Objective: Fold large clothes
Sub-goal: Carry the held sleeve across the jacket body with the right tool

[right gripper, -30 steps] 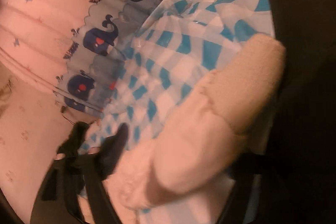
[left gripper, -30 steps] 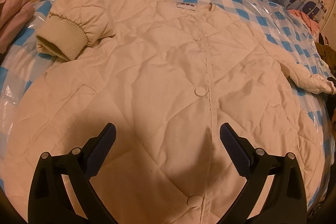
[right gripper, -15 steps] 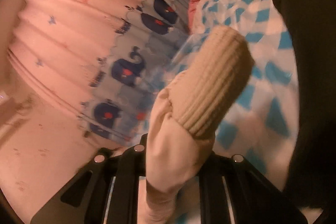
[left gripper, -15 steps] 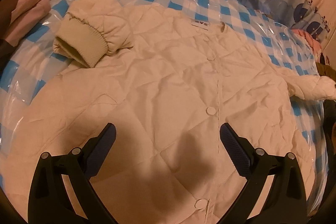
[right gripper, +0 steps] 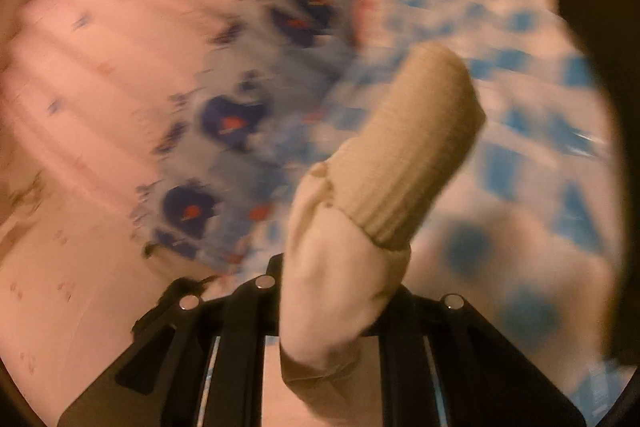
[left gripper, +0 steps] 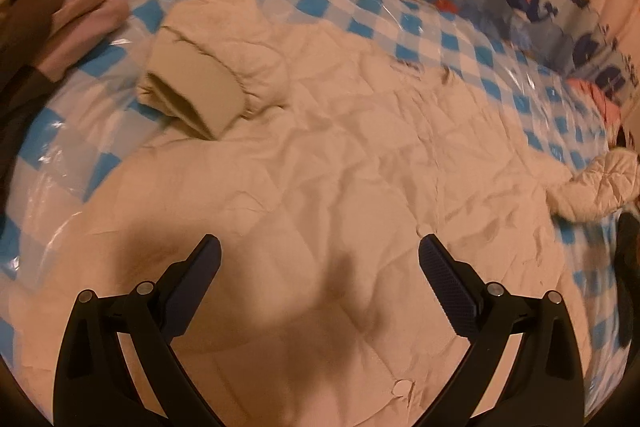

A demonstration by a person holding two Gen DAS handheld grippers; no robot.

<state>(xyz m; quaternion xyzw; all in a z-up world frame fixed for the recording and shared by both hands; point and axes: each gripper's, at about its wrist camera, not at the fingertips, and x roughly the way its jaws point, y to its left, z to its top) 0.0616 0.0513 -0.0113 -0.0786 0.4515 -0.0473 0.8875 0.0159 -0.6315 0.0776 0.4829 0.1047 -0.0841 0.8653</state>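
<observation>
Fingers of the right gripper (right gripper: 340, 307) clamp the cream jacket's (left gripper: 340, 187) ribbed sleeve cuff (right gripper: 404, 151), while the left gripper (left gripper: 320, 259) hovers spread apart above the jacket.

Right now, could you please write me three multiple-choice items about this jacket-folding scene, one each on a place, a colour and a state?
1. Where does the folded-in sleeve cuff lie?
A. on the jacket's upper left, by the pink clothes
B. on the floor
C. between the left gripper's fingers

2. What colour are the checks on the table cover?
A. red and white
B. blue and white
C. green and yellow

3. What is the state of the right gripper?
A. open and empty
B. shut on the other sleeve
C. shut on a button

Answers:
1 A: the cuff rests on the cream jacket near the pink clothes.
2 B: blue and white squares show around the jacket.
3 B: the other sleeve rises from between its closed fingers.
</observation>
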